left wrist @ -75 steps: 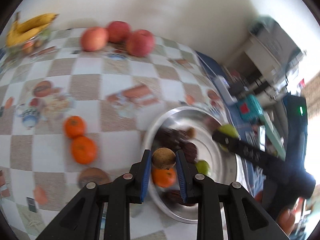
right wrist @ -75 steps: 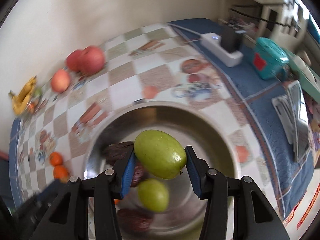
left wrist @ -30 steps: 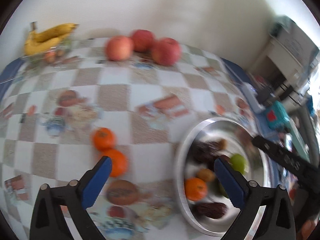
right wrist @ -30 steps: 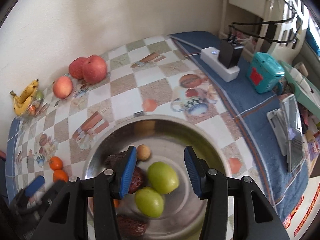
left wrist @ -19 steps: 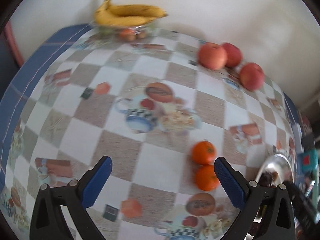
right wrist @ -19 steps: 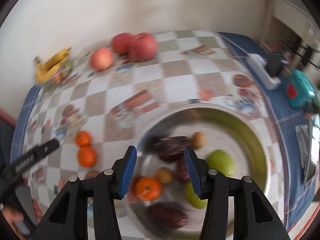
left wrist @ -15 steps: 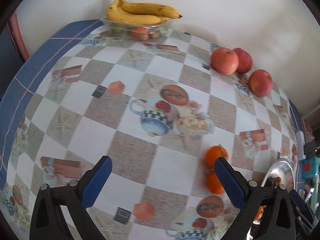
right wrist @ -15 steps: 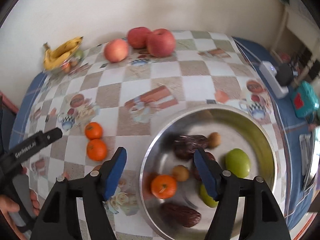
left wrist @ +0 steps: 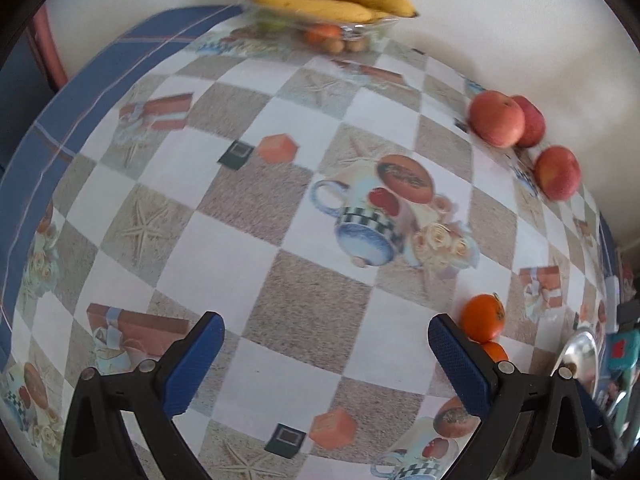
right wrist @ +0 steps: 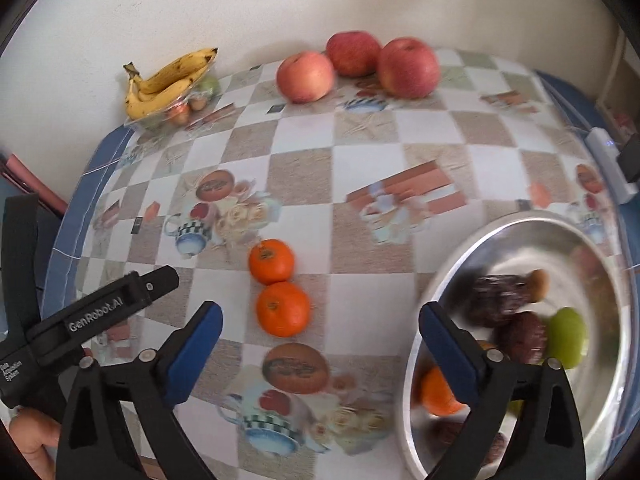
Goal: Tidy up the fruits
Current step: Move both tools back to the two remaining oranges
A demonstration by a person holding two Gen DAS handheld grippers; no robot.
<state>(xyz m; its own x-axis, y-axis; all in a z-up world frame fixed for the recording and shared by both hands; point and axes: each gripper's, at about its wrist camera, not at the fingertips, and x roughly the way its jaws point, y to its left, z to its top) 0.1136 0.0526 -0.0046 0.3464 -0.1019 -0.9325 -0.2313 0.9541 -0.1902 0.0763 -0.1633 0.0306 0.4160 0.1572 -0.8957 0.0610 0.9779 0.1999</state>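
Both claws [left wrist: 326, 356] [right wrist: 320, 344] hover agape over tablecloth [left wrist: 240, 200].

The left wrist view looks down from low over the table [left wrist: 224, 264], facing the wall, with the bananas [left wrist: 332, 0] at the top and the steel bowl [left wrist: 580, 356] barely in at the right edge. The right wrist view sits higher and further right, above the bowl [right wrist: 480, 248]. Both share the bananas [right wrist: 168, 80], three apples [left wrist: 496, 118] [right wrist: 306, 76] and two tangerines [left wrist: 480, 316] [right wrist: 272, 261].
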